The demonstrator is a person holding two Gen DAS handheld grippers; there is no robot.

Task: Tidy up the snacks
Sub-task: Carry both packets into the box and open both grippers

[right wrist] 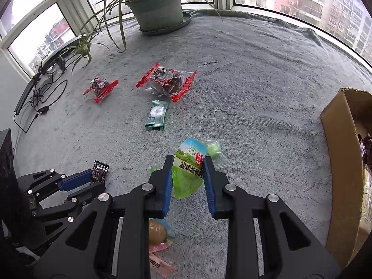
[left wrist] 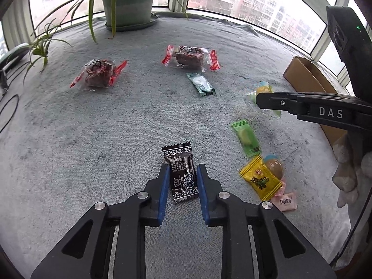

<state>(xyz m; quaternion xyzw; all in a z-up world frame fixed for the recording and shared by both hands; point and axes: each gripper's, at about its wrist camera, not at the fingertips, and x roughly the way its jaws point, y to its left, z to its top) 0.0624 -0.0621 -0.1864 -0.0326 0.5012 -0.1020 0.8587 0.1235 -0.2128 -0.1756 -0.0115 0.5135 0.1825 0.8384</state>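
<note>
In the left wrist view my left gripper [left wrist: 183, 171] is shut on a black printed snack packet [left wrist: 180, 160], both blue pads pressing its sides just above the grey cloth. The right wrist view shows that left gripper [right wrist: 97, 181] at lower left with the black packet [right wrist: 100, 169]. My right gripper [right wrist: 188, 162] is shut on a green pouch with Chinese print [right wrist: 189, 169], held a little off the cloth. Side-on in the left wrist view, the right gripper [left wrist: 259, 102] hides most of its pouch [left wrist: 264, 89].
Loose on the grey cloth [left wrist: 93, 139] lie two red-ended cake packets [left wrist: 98, 74] [left wrist: 189, 57], a teal packet [left wrist: 201, 83], a green candy [left wrist: 246, 138], a yellow packet [left wrist: 260, 176] and a pink one [left wrist: 287, 201]. An open cardboard box [right wrist: 337, 162] stands right. A potted plant [right wrist: 158, 7] stands at the back, with cables [right wrist: 37, 97] at the left.
</note>
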